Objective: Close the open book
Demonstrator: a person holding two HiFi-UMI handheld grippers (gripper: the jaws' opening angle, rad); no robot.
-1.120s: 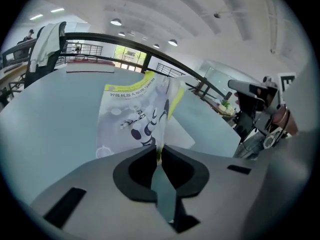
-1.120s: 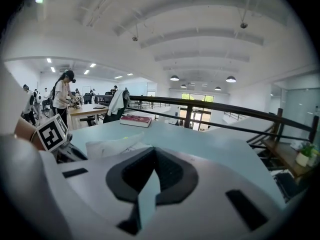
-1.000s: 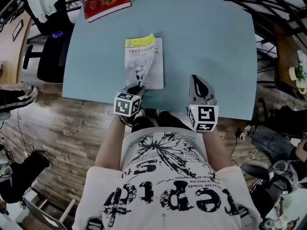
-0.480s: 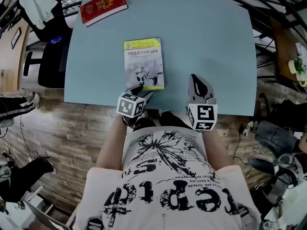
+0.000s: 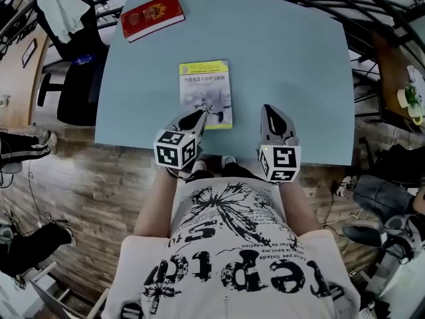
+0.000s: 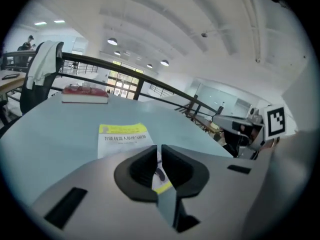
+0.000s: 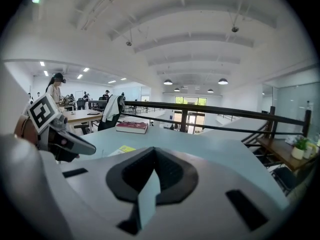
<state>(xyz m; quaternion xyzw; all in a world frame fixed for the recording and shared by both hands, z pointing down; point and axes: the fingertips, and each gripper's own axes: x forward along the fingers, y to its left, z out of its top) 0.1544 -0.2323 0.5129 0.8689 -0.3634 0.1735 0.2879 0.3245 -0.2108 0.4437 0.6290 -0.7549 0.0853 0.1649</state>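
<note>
Closed book [image 5: 206,93] flat on the blue worktop [image 5: 299,65], close to its near edge.
Its long axis runs near edge to far edge, with the yellow band at the far end. A red book [image 5: 151,16] lies at the far left corner. The left gripper [image 5: 198,117] has just been closing to a slit and is empty. The right gripper [image 5: 271,111] has its jaws together.

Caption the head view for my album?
Closed yellow-topped book flat on blue table; red book at far corner.

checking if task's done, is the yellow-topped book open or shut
Shut: the book lies flat on the table, front cover up, no page lifted.
</note>
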